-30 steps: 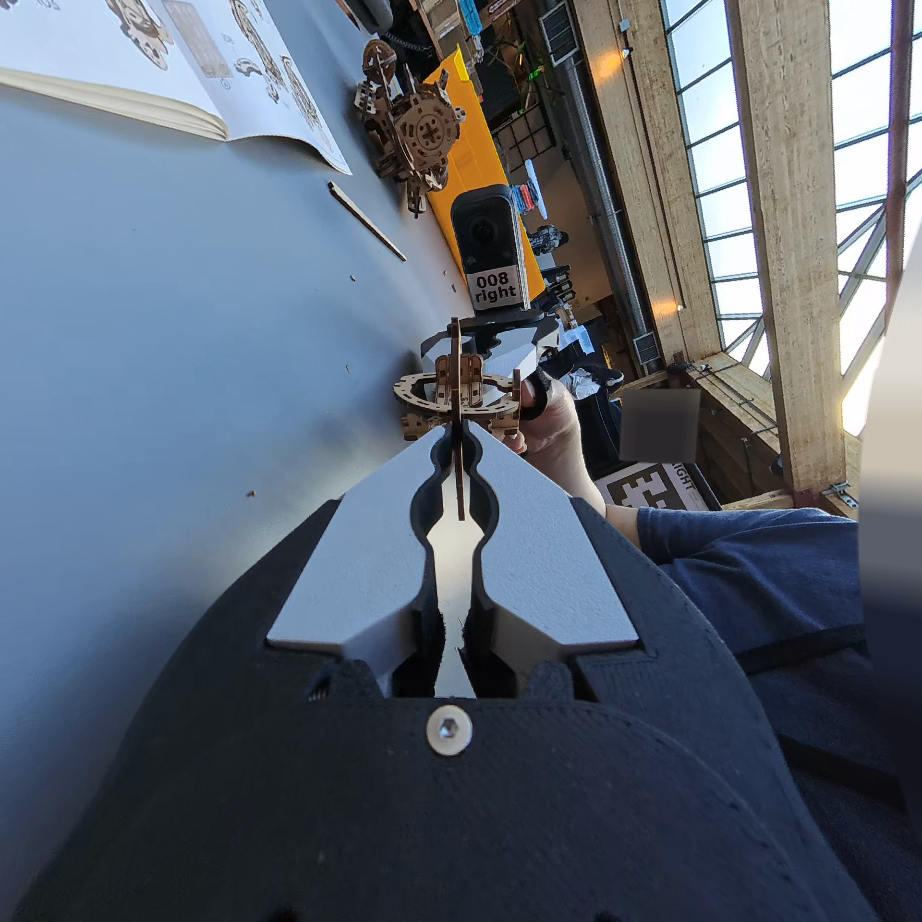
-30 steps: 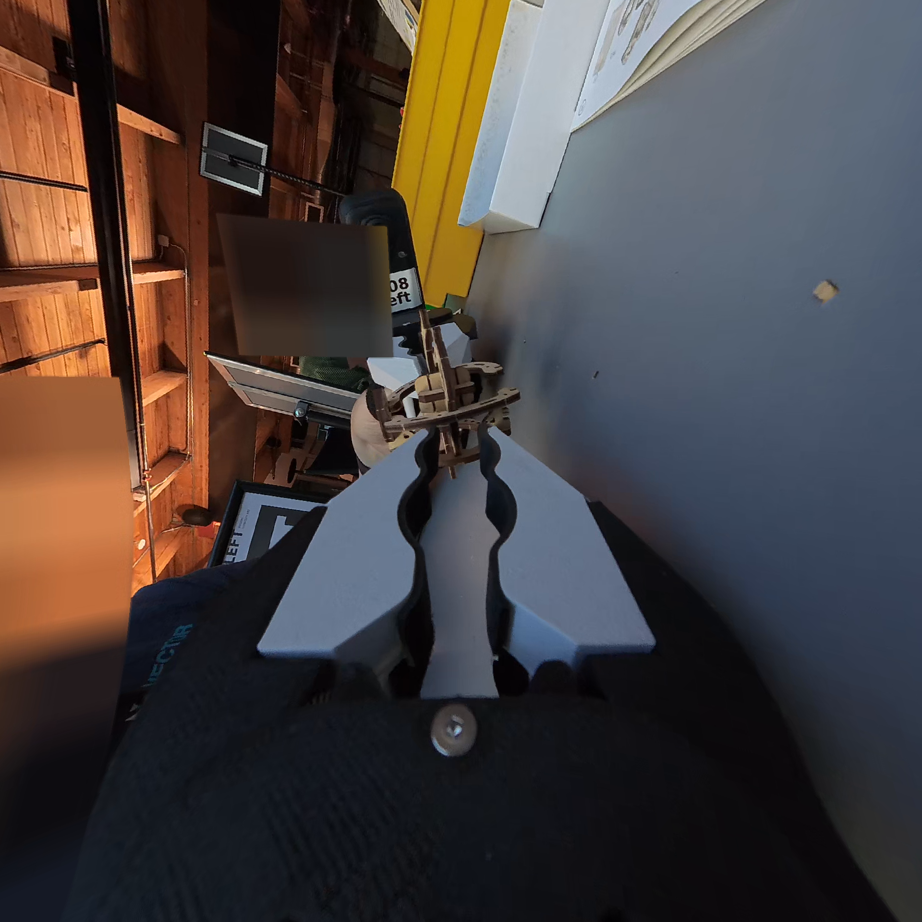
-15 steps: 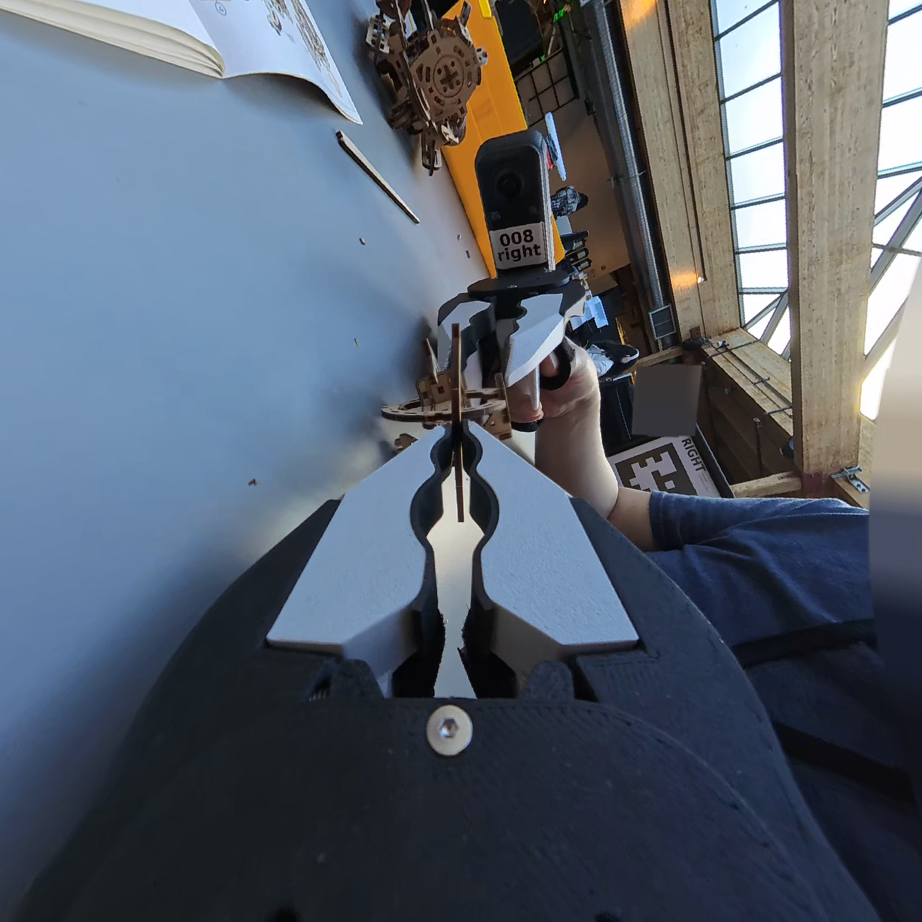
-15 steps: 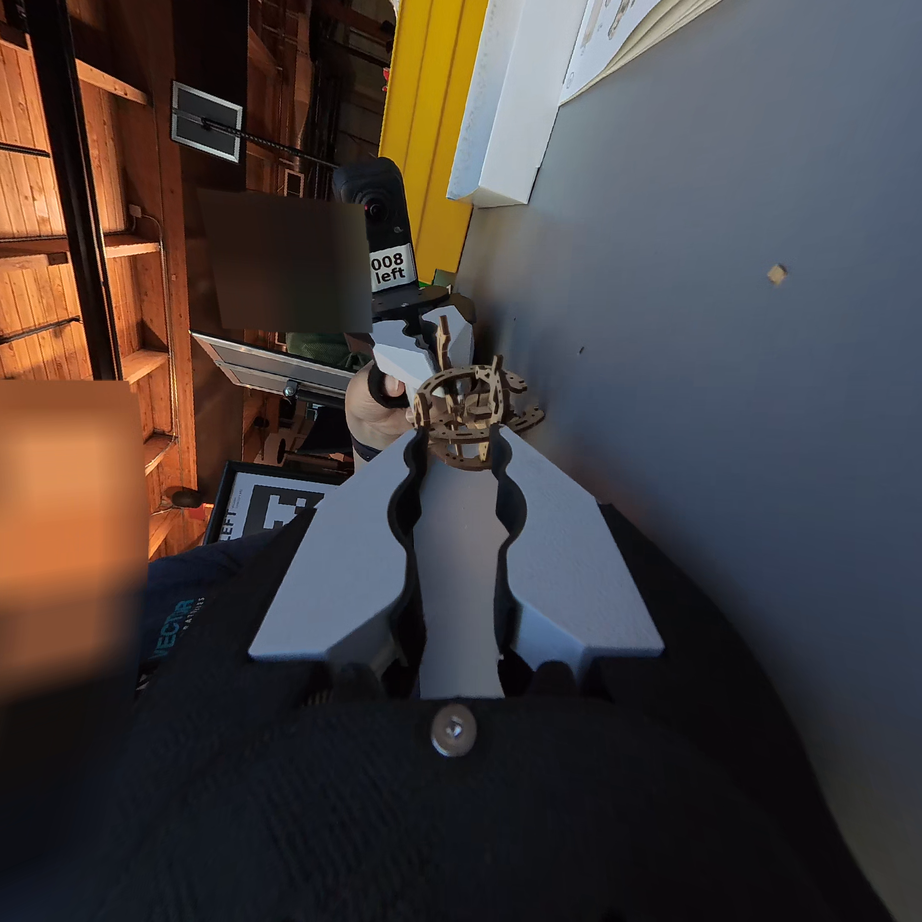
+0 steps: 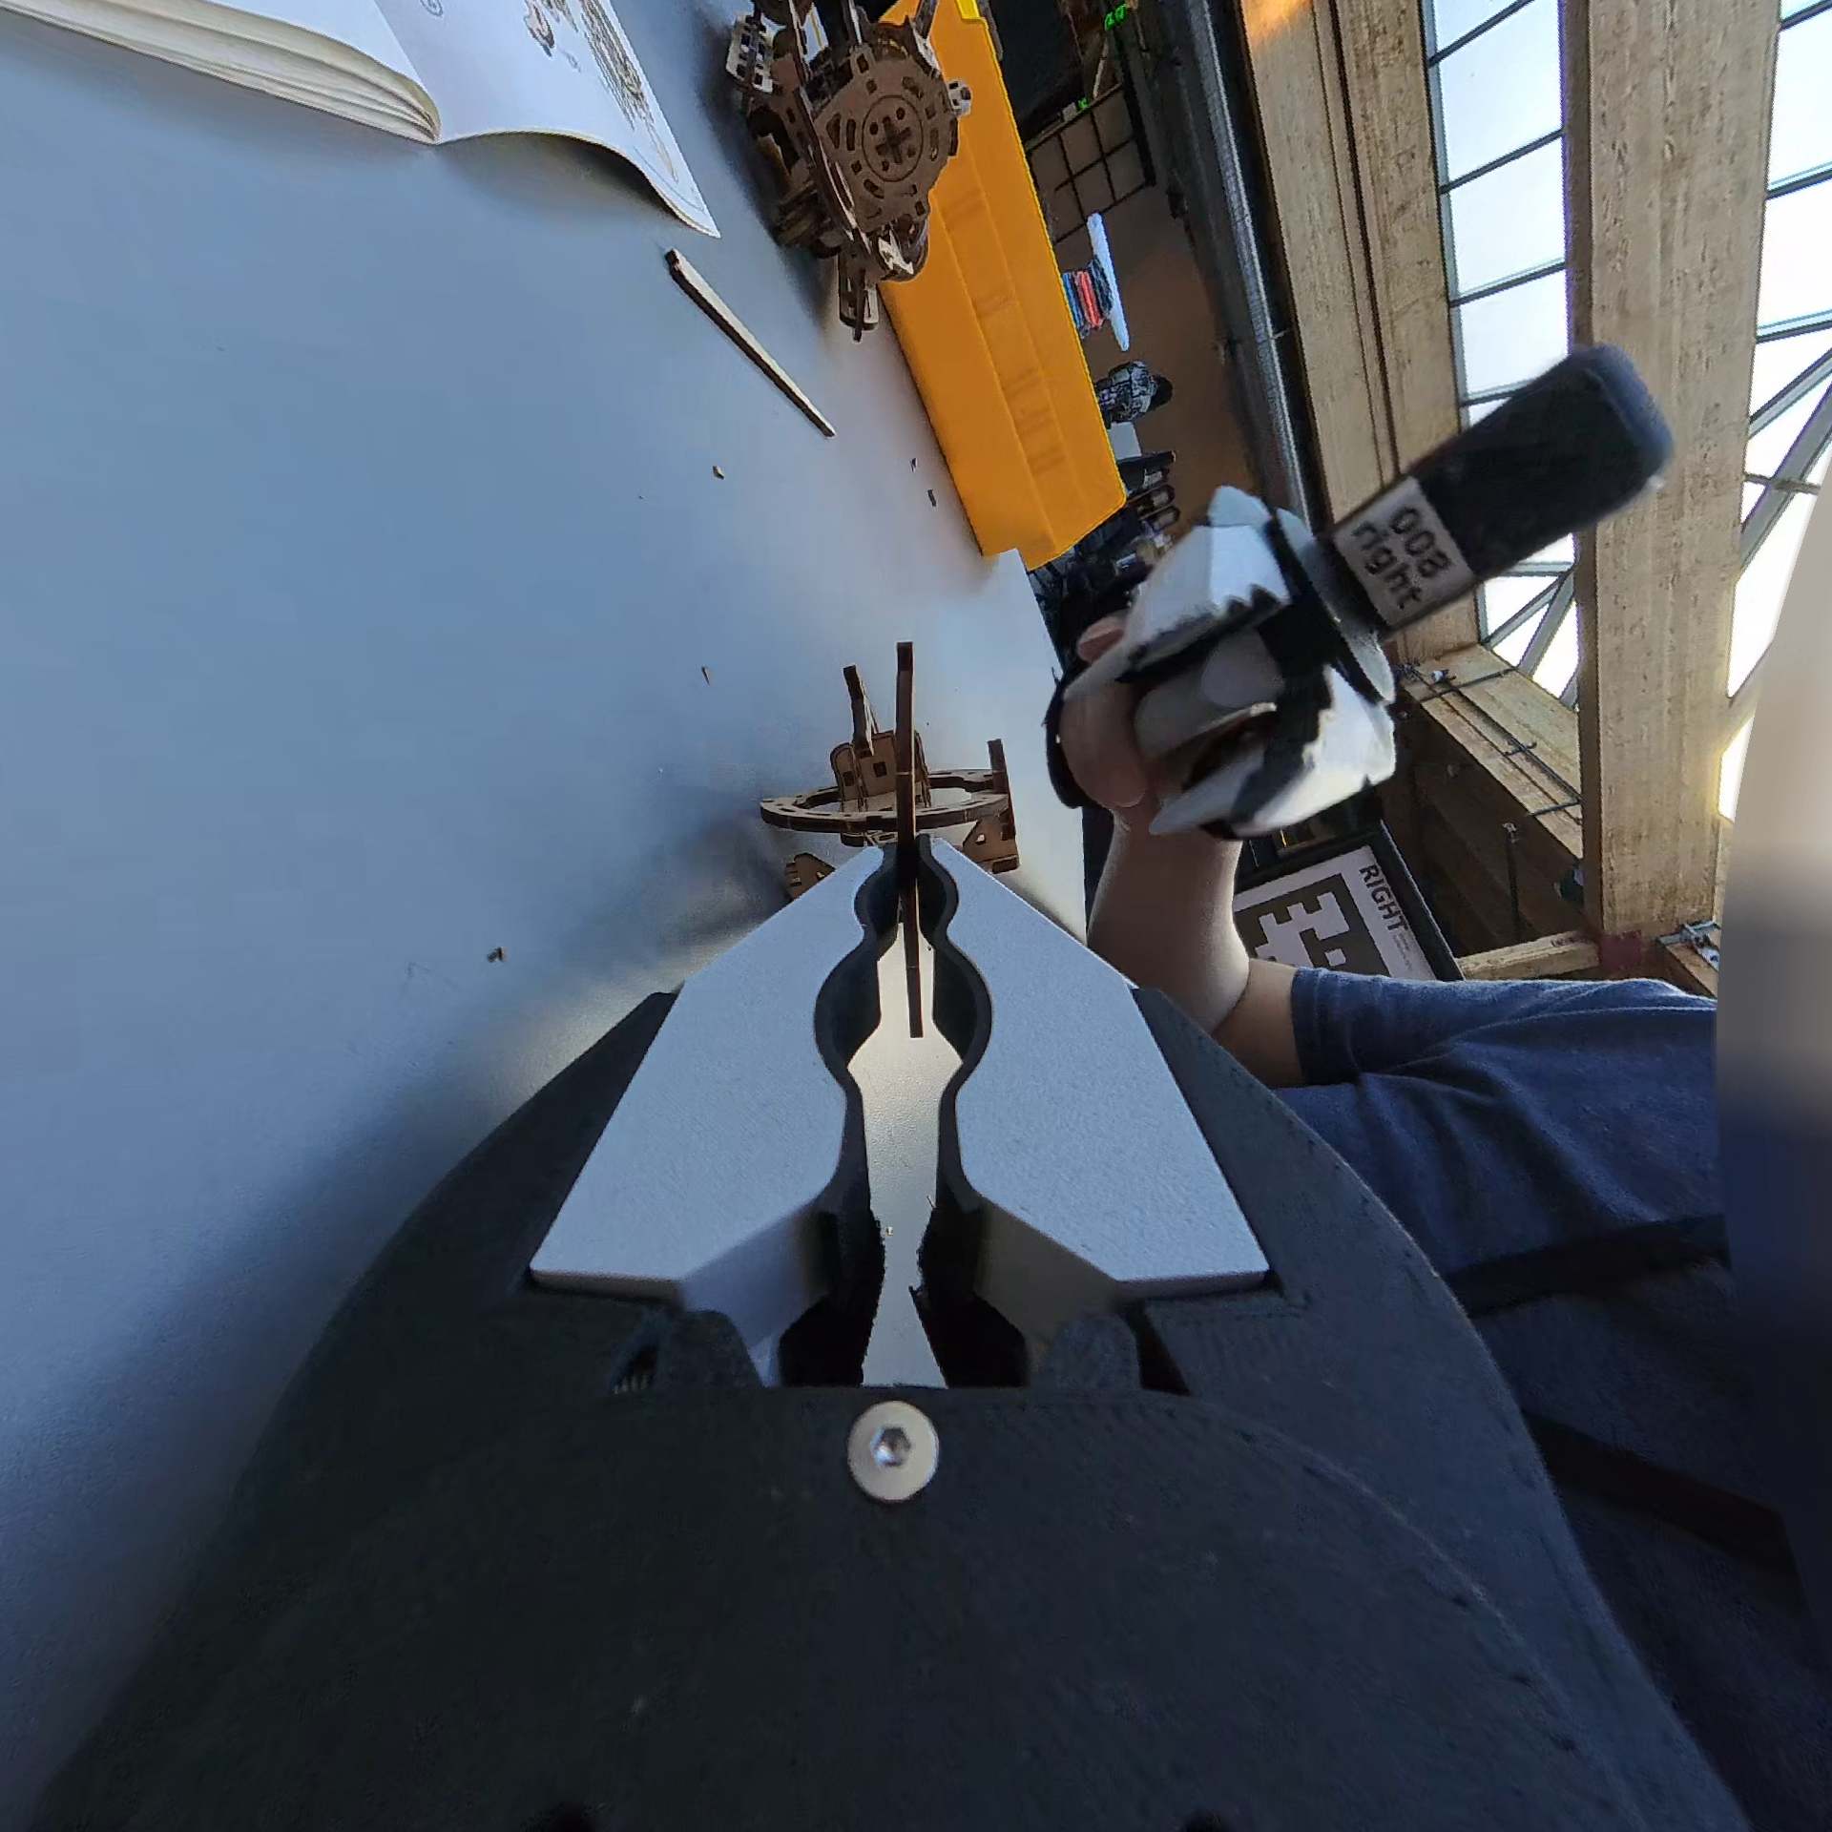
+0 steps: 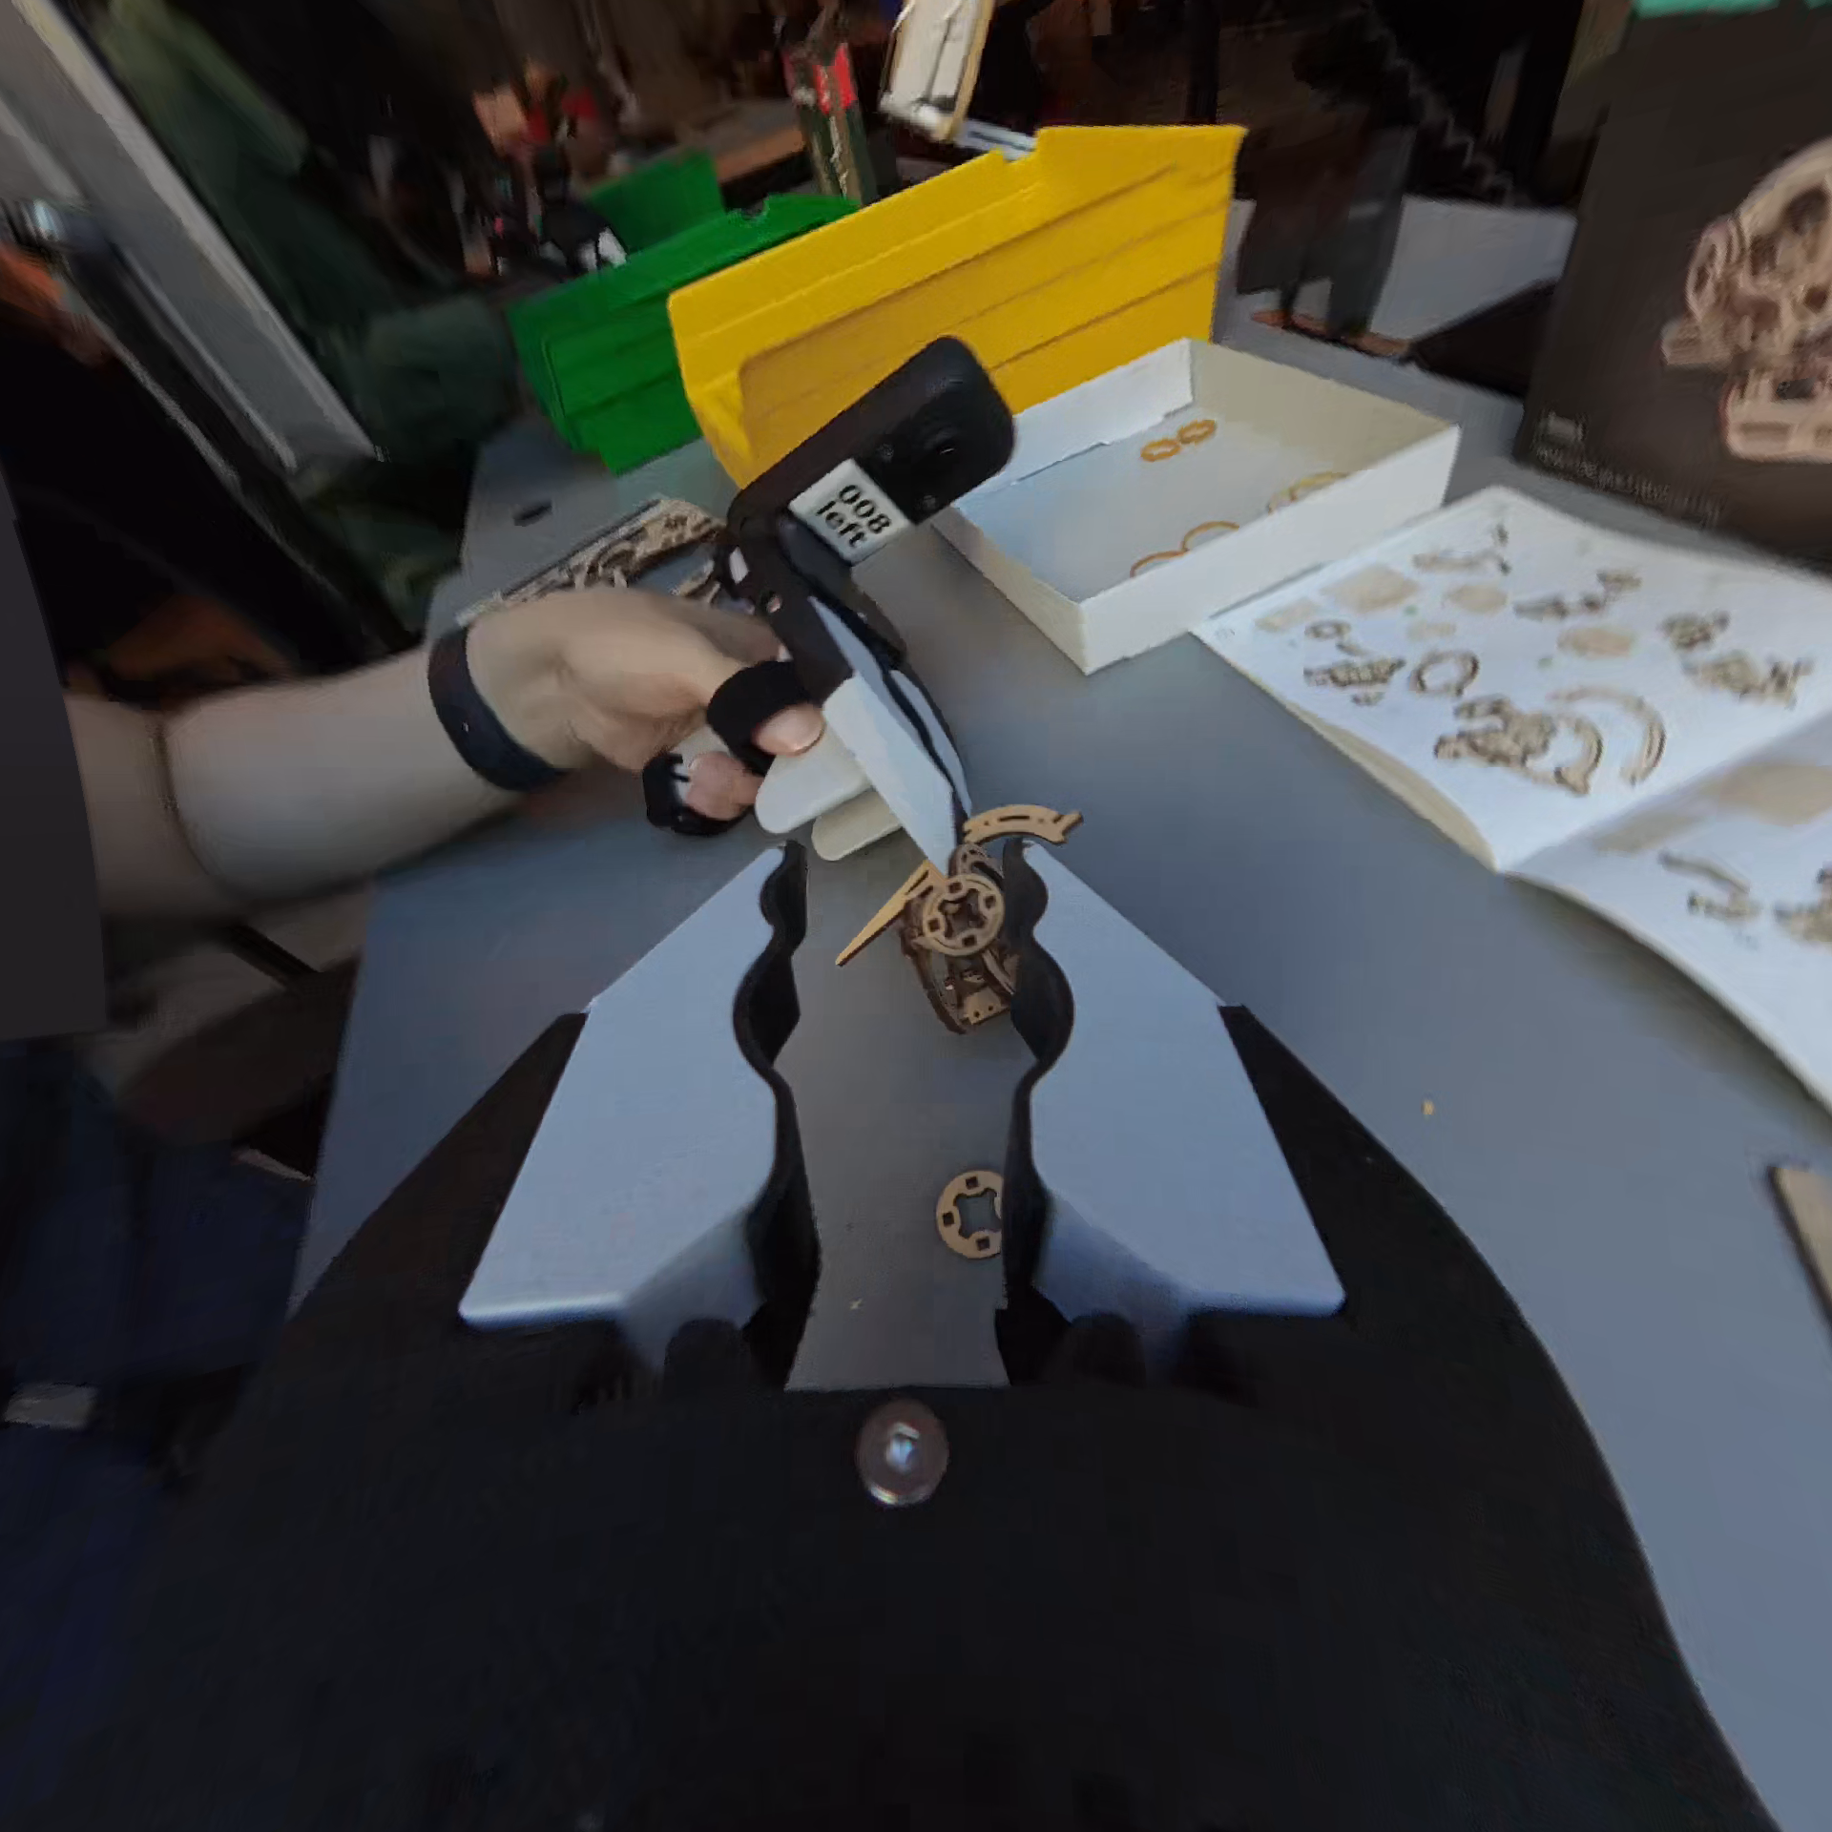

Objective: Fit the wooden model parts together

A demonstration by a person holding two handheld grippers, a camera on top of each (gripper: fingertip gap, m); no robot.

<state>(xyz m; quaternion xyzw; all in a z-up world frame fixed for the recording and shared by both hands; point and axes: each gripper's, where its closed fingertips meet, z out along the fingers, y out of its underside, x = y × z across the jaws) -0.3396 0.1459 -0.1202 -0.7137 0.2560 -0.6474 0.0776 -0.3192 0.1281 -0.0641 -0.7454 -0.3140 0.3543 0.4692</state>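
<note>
Left gripper (image 5: 904, 867) is clamping the thin flat plate of the small brown laser-cut wooden ring subassembly (image 5: 892, 783), steadying it just above the grey table (image 5: 397, 595); right gripper (image 6: 907, 892), jaws spread and empty, is hovering near that subassembly, probably lining up for the loose slotted wooden washer (image 6: 972, 1213).

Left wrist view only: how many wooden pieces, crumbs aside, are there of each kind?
Ring assembly held in the gripper: 1
Larger gear model on the table: 1
Thin stick on the table: 1
Total: 3
</note>
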